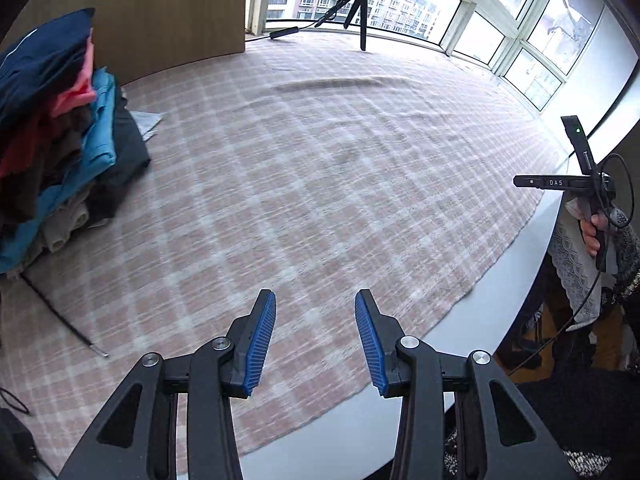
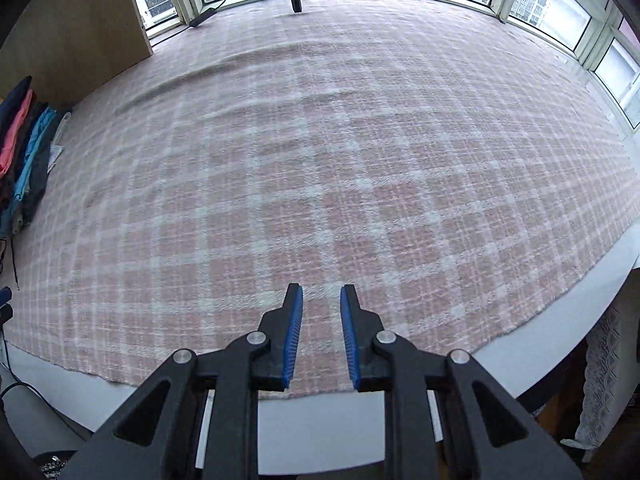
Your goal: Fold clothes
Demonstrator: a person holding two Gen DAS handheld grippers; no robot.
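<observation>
Your clothes (image 1: pixel 52 132) sit in a loose stack at the far left of the table, resting on the pink-and-white checked cloth (image 1: pixel 320 168) that covers most of the surface. From your left wrist view the stack shows a dark navy piece on top, then a coral-pink one, something brown beneath, a bright blue garment hanging down the front, a black one at the right side, and a beige roll at the bottom; a pale grey corner pokes out behind. None of the layers line up, and the edges droop and bunch. From your right wrist view the same clothes (image 2: pixel 24 152) appear as a thin strip of navy, pink, blue and dark fabric at the left edge. Your left gripper (image 1: pixel 315 300) hangs above the near part of the cloth with its blue pads well apart, holding nothing. Your right gripper (image 2: pixel 321 292) hovers over the near middle of the cloth, its pads parted by a narrower gap, also empty. A black tripod (image 1: pixel 358 8) stands at the far edge by the windows.
</observation>
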